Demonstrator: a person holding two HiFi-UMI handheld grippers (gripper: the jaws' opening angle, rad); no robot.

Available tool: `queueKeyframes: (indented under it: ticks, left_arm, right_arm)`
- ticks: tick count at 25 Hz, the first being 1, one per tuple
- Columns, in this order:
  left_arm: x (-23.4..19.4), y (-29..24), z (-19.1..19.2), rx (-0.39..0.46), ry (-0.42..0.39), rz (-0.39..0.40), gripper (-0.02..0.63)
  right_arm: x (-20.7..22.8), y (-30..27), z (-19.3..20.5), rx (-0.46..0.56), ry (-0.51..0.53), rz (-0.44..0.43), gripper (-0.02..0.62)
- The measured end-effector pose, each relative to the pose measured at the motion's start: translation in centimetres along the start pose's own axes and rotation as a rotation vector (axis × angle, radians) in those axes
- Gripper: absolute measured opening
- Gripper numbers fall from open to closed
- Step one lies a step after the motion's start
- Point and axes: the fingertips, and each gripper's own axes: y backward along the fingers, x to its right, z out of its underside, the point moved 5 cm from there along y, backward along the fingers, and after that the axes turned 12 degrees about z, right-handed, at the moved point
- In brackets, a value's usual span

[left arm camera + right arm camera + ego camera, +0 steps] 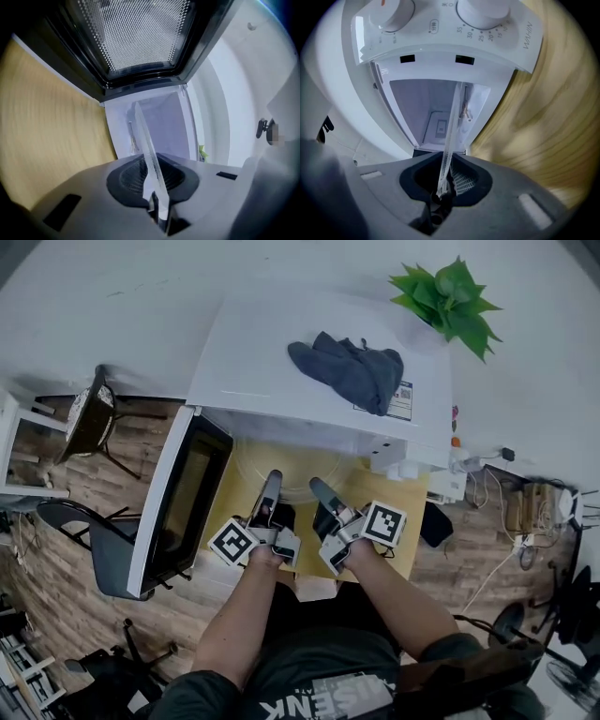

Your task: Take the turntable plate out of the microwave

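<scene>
Left tool [271,482] and right tool [320,489] each clamp the near rim of the turntable plate [292,486], which lies level before the microwave [281,362].

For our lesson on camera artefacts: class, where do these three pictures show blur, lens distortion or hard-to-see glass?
Head view: the wide-angle lens curves the wood-plank floor, and the clear glass turntable plate nearly vanishes against the yellow wooden tabletop. Left gripper view: tabletop smeared into streaks, corners dark. Right gripper view: tabletop smeared too, plate seen edge-on.

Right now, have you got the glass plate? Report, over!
Both shut on turntable plate rim: left gripper, right gripper. Plate at microwave front. Door wide open, nothing blocking.
</scene>
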Motion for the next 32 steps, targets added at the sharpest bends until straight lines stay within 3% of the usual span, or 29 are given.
queueKeyframes:
  ticks: [9, 14, 18, 26, 29, 32]
  left_arm:
    - [3.2, 4.0, 3.0, 0.136, -0.086, -0.021, 0.046]
    - [4.8, 5.9, 4.9, 0.207, -0.123, -0.025, 0.046]
    - [6.4, 7.0, 6.0, 0.253, -0.155, -0.022, 0.046]
    - [12.4, 9.1, 7.1, 0.305, -0.164, -0.002, 0.044]
    - [14.7, 10.1, 6.7, 0.293, -0.182, 0.018, 0.043]
    - [16.8, 10.9, 5.9, 0.271, -0.199, 0.045, 0.040]
  right_arm:
    - [-1.7, 2.9, 1.8, -0.193, 0.044, -0.070, 0.054]
    - [-0.6, 5.3, 2.3, -0.280, 0.087, 0.041, 0.055]
    - [-3.1, 6.2, 2.9, -0.346, 0.107, -0.065, 0.057]
    - [-7.2, 8.4, 4.8, -0.464, 0.164, -0.048, 0.060]
    - [-10.7, 8.6, 6.2, -0.485, 0.139, -0.167, 0.059]
    - [-12.2, 8.8, 7.2, -0.478, 0.166, -0.159, 0.059]
